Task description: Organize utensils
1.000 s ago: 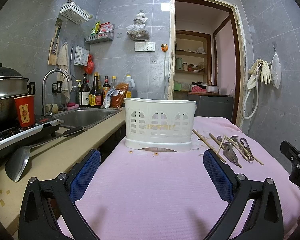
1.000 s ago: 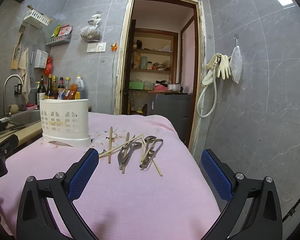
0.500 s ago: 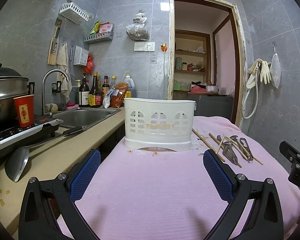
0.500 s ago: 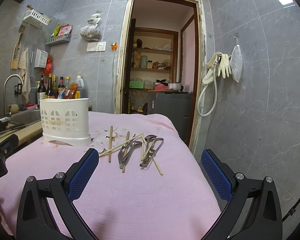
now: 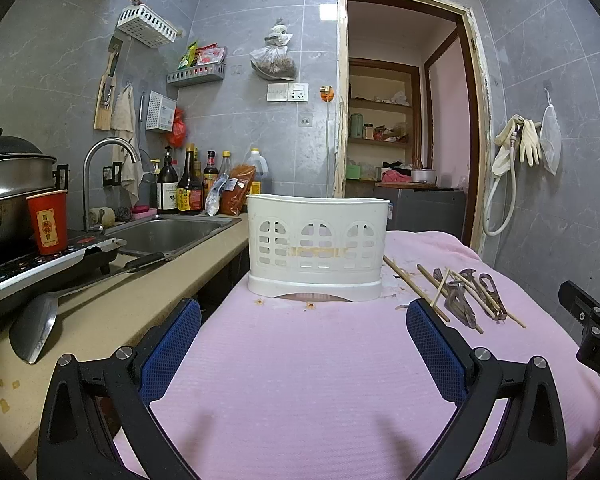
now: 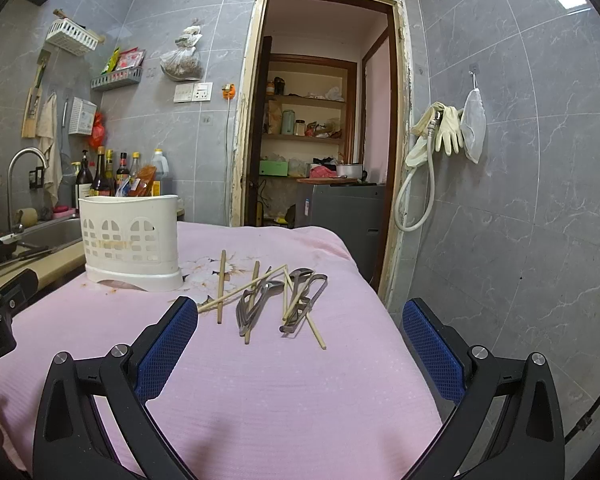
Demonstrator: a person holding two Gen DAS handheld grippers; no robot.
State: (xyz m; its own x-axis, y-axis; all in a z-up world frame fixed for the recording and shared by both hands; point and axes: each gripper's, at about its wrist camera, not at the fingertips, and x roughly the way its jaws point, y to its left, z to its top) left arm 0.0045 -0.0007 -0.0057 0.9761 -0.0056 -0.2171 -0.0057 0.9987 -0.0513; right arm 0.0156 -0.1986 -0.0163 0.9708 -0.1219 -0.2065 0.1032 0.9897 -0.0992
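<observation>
- My left gripper [image 5: 304, 344] hovers over the bench with its fingers [image 5: 171, 350] spread wide, nothing between them; the pads are blue with a fine mesh texture, on black frames.
- My right gripper [image 6: 300, 344] is the same: fingers [image 6: 434, 344] wide apart, empty.
- The bench wears a pink cloth [image 5: 308, 380] with a fine ribbed weave; in the right view its printed flower patch carries brown stains.
- The caddy [image 5: 317, 248], cream plastic with arched cut-outs and a curved front, stands at 12 o'clock from my left gripper; in the right view it [image 6: 130, 240] sits at 10 o'clock. Its inside is hidden by the wall.
- The utensils lie loose at 12 o'clock from my right gripper: slim wooden chopsticks [image 6: 221, 286] crossed over dull metal spoons [image 6: 260, 300]. From the left they [image 5: 460, 296] show at 2 o'clock, right of the caddy; the tangle makes counting hard.
- A spatula [image 5: 36, 328] lies on the beige counter at 9 o'clock, beside the steel sink [image 5: 168, 236].
- Only a black corner of my right gripper shows at the left view's right edge.
</observation>
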